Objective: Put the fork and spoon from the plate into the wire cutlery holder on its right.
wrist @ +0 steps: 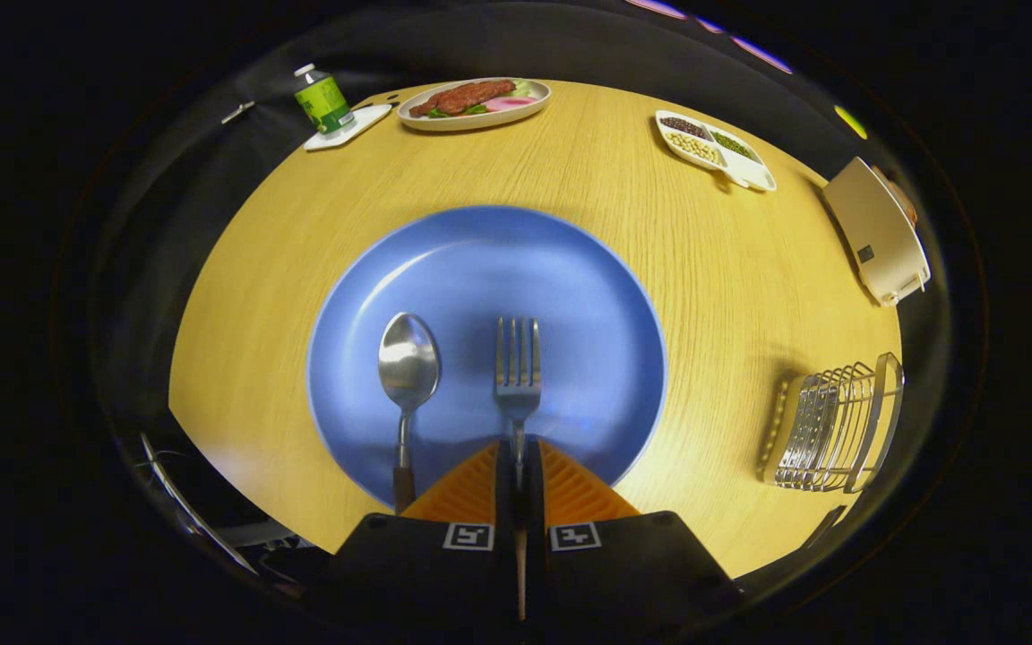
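Note:
A blue plate (480,269) lies on the wooden table just ahead of my fingers. On it a metal spoon (408,372) rests bowl-up, left of the fingers, its dark handle running back beside them. A metal fork (517,376) points away from me, and its handle runs straight between my fingers. My gripper (517,461) is shut on the fork's handle, both pads pressed against it above the plate's near rim. The wire cutlery holder (834,428) stands on the table to the right of the plate, apart from it.
Beyond the plate, a dish of food (476,101) and a green bottle (322,100) on a white coaster sit at the table's far edge. A divided white dish of beans (715,148) and a beige appliance (877,231) stand far right. Bare wood separates plate and holder.

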`<state>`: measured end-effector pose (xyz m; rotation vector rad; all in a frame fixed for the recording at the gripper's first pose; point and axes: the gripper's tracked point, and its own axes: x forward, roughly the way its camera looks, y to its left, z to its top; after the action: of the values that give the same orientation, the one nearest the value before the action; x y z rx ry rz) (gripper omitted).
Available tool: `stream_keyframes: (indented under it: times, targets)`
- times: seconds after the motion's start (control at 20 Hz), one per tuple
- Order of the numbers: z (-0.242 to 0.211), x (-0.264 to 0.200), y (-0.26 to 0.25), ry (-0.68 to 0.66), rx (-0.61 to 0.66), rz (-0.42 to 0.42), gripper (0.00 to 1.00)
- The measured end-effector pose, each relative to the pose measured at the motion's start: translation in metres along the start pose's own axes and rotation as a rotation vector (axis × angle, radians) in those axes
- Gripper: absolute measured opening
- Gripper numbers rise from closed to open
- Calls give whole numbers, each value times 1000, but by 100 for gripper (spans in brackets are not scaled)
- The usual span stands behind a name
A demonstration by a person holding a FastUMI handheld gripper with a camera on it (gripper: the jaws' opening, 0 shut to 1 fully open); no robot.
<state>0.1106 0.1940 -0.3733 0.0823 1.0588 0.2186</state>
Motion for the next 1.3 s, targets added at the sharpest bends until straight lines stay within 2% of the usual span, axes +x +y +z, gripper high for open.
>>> stream_keyframes:
  times: [0.15, 0.4, 0.65, 0.85, 1.05, 1.3]
  targets:
    - [10, -13, 3, -27, 31, 53, 8]
    - [27, -42, -1, -84, 61, 92, 8]
    - [40, -92, -24, -160, 41, 121, 8]
    - [32, -132, -83, -179, 40, 86, 8]
    - [20, -159, -159, -158, 26, -6, 8]
    - [-7, -157, -219, 18, -5, -61, 8]
